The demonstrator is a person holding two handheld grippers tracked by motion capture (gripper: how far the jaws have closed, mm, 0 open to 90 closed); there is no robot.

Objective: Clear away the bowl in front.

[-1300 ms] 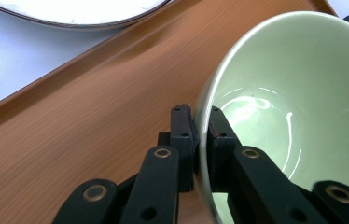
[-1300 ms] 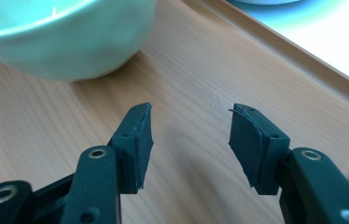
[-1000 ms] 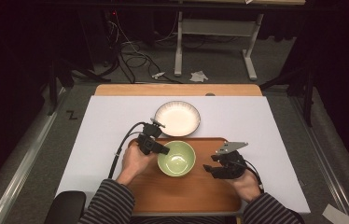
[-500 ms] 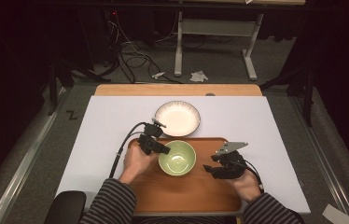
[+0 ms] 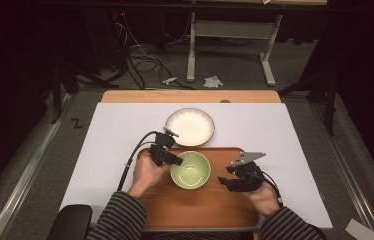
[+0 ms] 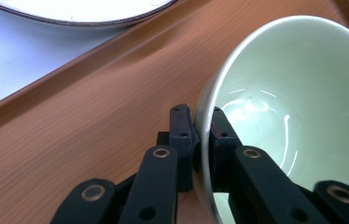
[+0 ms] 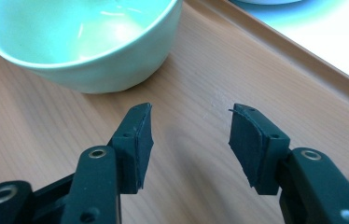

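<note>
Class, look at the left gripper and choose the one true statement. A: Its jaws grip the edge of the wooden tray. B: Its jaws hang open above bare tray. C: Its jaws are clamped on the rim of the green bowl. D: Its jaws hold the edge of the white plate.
C: in the left gripper view, the left gripper has one jaw outside and one inside the wall of the green bowl, pinching its rim.

**Bright table, dark room, sharp close-ups**

High view: lit from overhead, white table cover (image 5: 125, 130) bright, surroundings from 9 through 12 to 3 o'clock sunk in near-black. Soft, slightly grainy. Left gripper view: crisp, curved glare streaks inside green bowl (image 6: 303, 116), plate (image 6: 79, 11) at 12 o'clock blown out. Right gripper view: greenish tint, overexposed at 1 o'clock, faint shadow on tray (image 7: 196, 154) between jaws.
</note>
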